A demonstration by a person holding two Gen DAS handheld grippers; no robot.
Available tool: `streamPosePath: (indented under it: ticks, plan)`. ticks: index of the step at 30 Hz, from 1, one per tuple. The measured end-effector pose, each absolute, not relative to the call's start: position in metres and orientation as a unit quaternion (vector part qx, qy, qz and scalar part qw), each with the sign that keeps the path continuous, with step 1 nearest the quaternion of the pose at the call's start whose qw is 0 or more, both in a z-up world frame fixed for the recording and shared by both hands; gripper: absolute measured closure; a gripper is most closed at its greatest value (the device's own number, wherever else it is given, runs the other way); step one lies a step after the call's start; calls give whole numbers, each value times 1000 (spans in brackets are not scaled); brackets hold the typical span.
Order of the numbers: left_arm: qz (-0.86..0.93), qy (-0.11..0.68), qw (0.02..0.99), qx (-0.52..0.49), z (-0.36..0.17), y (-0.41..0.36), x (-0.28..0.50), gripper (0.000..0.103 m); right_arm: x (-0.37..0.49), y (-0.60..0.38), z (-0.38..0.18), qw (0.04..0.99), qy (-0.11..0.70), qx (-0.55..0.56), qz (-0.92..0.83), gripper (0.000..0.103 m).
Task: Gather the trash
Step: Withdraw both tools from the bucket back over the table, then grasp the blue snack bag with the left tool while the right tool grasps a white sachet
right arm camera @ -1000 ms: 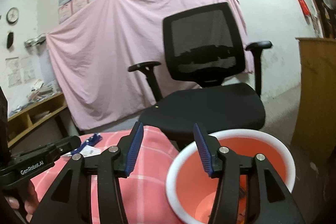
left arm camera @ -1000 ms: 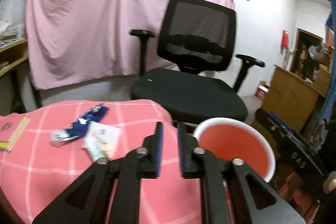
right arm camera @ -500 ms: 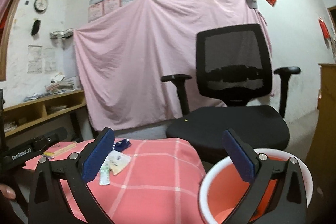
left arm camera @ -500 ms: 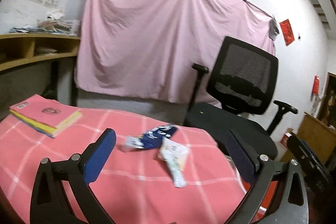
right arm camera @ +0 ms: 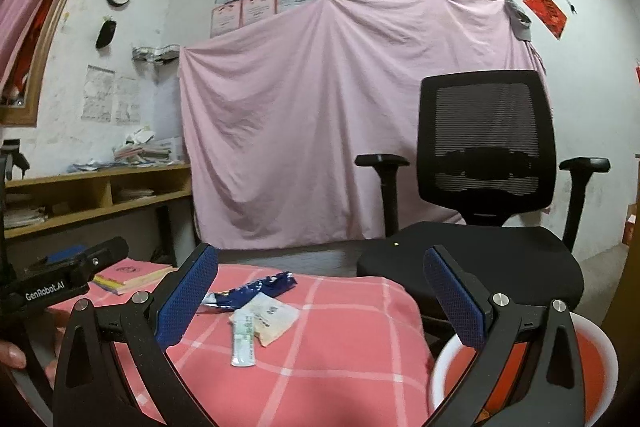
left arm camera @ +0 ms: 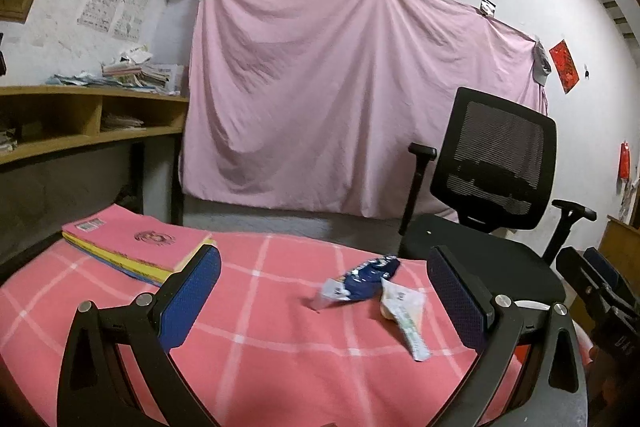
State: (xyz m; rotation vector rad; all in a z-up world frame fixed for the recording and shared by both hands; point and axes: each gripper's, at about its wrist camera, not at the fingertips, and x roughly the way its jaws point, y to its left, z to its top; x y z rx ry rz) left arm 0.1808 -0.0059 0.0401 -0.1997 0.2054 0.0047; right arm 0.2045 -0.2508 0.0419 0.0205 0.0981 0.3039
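A second ago your left gripper (left arm camera: 324, 291) had its jaws nearly together, next to the bin; now they are spread wide, holding nothing, and the view has swung off the bin and onto the table top. Your right gripper (right arm camera: 320, 289) has widened too, from a half-open stance to a full spread, and it also holds nothing.

In front of you the pink checked cloth (left arm camera: 256, 315) covers the table. Two pieces of trash lie on it, close to the edge nearest the office chair (left arm camera: 496, 187). The blue wrapper (left arm camera: 368, 277) lies crumpled, with a pale torn end pointing toward you. The white wrapper (left arm camera: 402, 311) touches it on the chair side and runs out into a narrow strip toward the table edge. Seen from your left wrist, both pieces sit between the two blue pads, beyond the fingertips and not touched by either.

From your right wrist, the same pair lies just beyond the left-hand pad, the blue wrapper (right arm camera: 252, 291) farther off and the white wrapper (right arm camera: 260, 321) nearer. The white bin with the orange inside (right arm camera: 444, 363) stands low at the right, off the cloth's edge, partly behind your right-hand finger. A pink book (left arm camera: 136, 247) rests on a small stack at the far left corner of the cloth, well apart from the wrappers.
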Motion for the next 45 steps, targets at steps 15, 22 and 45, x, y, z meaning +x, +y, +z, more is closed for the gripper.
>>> streamPosePath:
  ticks: [15,22,45]
  plan:
    - [4,89,994,-57,30,33,201,2,228,-195,27,980,62,-69,175,0]
    - [-30,136,990,-32,19,31,225,3,256,-196,18,972,142,-47,181,11]
    - [-140,330,934,5,-13,-13,306,66,291,-166,-30,899,349,-76,253,72]
